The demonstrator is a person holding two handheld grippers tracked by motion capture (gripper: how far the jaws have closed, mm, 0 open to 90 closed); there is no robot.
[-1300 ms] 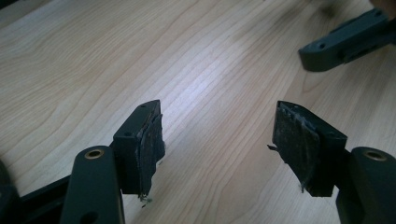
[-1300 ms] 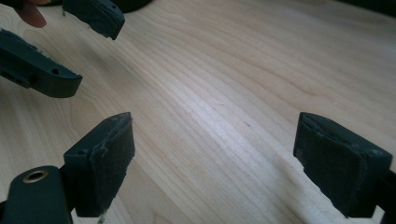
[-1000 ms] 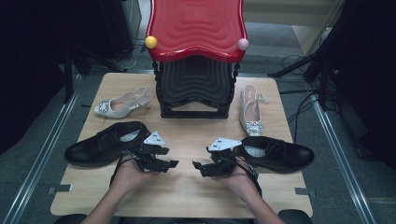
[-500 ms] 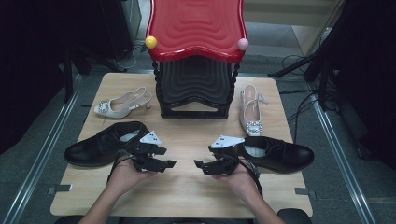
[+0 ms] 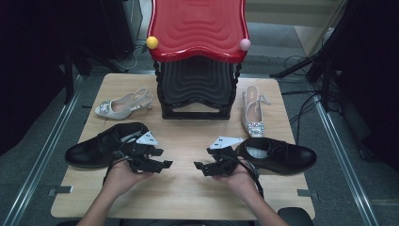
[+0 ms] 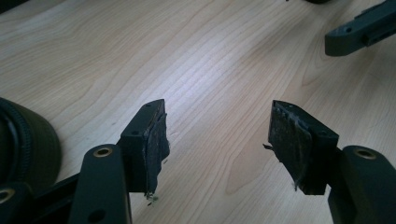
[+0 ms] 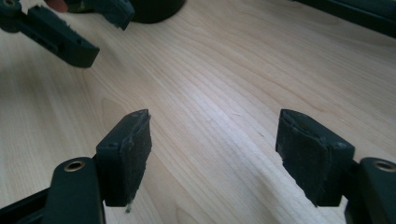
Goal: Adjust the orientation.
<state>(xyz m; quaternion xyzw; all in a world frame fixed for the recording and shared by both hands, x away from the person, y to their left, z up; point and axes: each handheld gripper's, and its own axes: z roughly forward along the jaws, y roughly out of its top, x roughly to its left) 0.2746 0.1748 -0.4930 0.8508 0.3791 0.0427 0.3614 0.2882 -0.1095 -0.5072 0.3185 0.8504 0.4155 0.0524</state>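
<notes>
While both hands hover unchanged, left gripper [image 5: 162, 159] narrows emptily.

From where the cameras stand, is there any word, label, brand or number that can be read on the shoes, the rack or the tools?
None: no readable text stands on anything here.
Left black shoe, right black shoe: the pale insoles show no legible mark; too small to tell.
Two silver heeled shoes: no writing visible.
Red-topped rack: plain.
Left tool, right tool: no markings.
</notes>
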